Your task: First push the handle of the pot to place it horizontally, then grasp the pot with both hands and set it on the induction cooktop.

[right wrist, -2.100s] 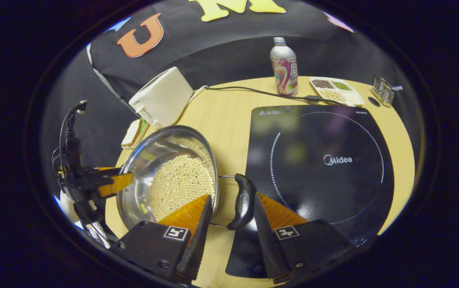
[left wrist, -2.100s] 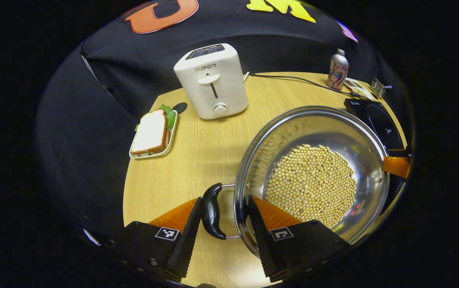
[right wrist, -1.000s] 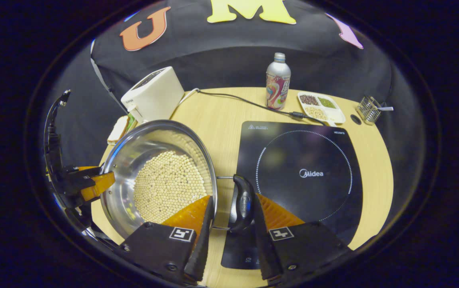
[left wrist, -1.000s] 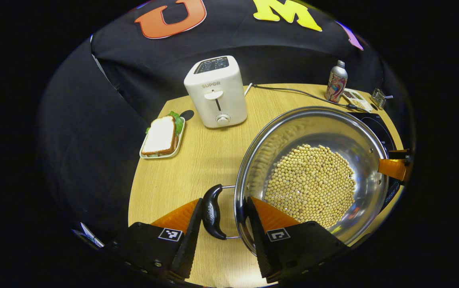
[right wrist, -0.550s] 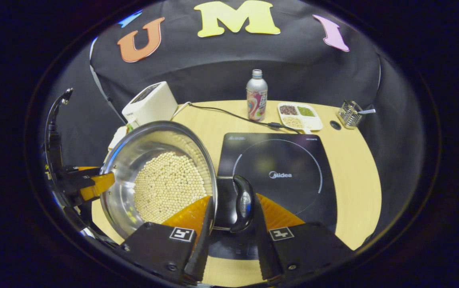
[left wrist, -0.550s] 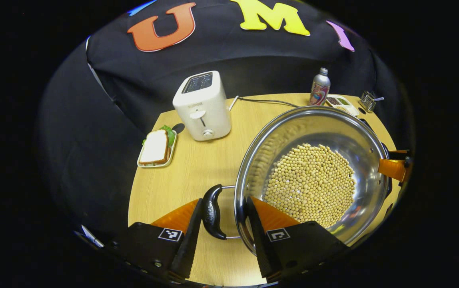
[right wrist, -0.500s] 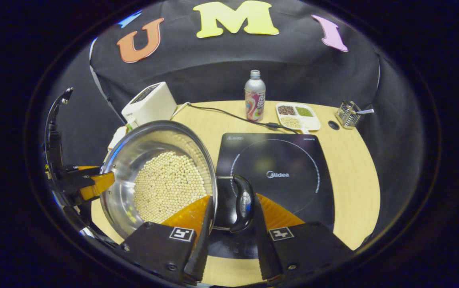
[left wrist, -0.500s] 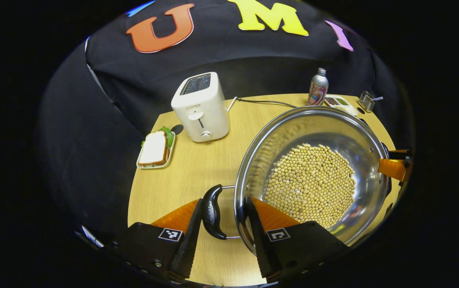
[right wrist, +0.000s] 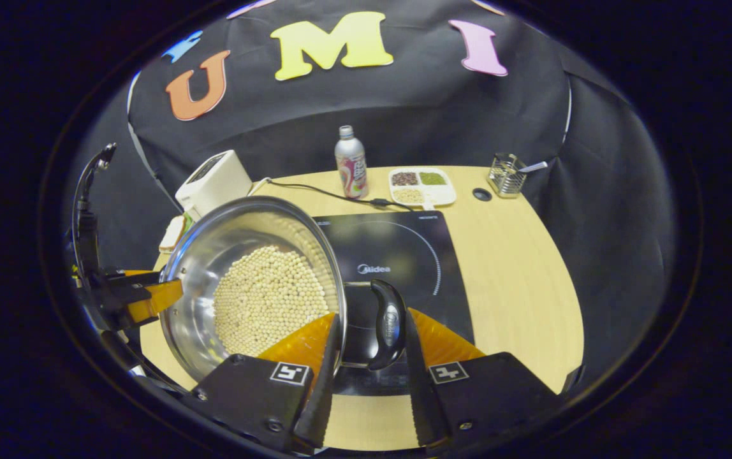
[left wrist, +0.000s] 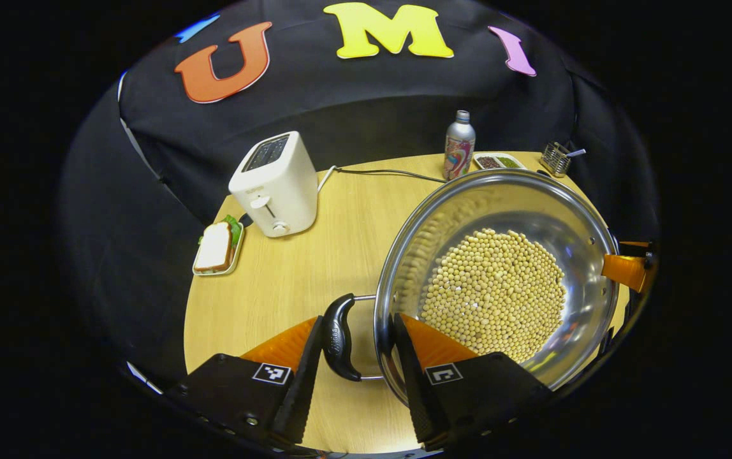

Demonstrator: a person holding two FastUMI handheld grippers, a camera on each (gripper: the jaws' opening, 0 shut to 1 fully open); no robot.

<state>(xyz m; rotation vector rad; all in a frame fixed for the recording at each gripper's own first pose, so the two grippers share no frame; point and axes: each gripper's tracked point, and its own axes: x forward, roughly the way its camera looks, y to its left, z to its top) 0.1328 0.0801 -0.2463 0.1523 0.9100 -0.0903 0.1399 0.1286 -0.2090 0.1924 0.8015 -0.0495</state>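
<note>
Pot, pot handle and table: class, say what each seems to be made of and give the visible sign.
Pot: probably stainless steel, polished; its wall mirrors the beans.
Pot handle: looks like black moulded plastic, glossy, on a thin wire loop.
Table: wood or wood-look laminate, matte; pale grain lines show.

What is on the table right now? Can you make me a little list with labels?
pot: shiny metal pot full of pale beans, held up over the table
left gripper: around the pot's black handle
right gripper: around the other black handle
cooktop: black, flat, partly under the pot
toaster: white
sandwich: on a small plate, beside the toaster
bottle: at the back
snack tray: three compartments
</note>
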